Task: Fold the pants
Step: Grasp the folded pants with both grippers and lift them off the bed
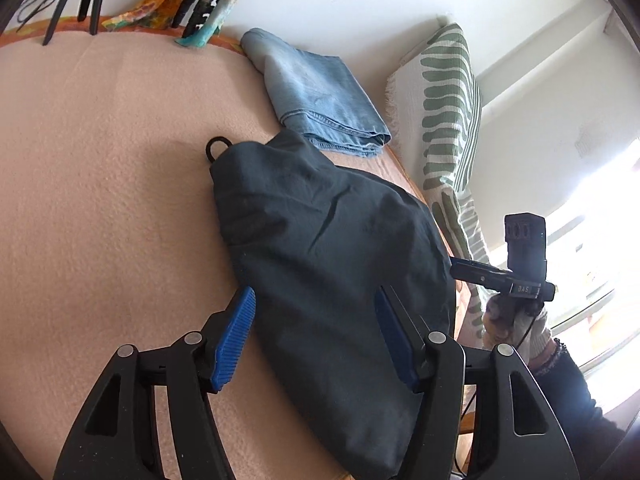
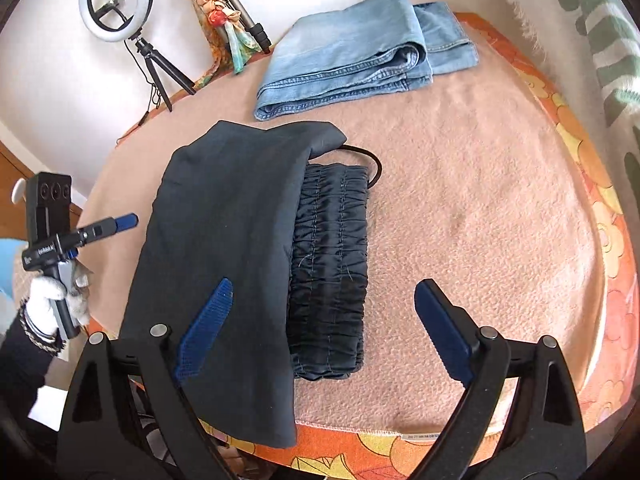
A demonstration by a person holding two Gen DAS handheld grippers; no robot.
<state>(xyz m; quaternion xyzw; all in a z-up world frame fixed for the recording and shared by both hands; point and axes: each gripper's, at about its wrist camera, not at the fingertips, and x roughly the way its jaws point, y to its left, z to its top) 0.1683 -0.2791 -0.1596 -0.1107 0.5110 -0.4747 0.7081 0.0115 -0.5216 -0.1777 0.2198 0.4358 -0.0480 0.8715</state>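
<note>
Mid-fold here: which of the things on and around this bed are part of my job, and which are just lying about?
In the job:
- dark pants, partly folded, elastic waistband showing
- left gripper, open above them
- right gripper, open above them

Lying about:
- folded jeans
- ring light on its tripod
- green-patterned pillow
- pink blanket

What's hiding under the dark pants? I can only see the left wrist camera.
Observer: The right wrist view shows the dark pants folded over their gathered waistband, which peeks out beside the fold.
Operator: Is my right gripper holding anything?
Observer: No. The right gripper is open and empty.
Operator: Anything by the wall I'm missing?
Observer: A ring light on a small tripod.
</note>
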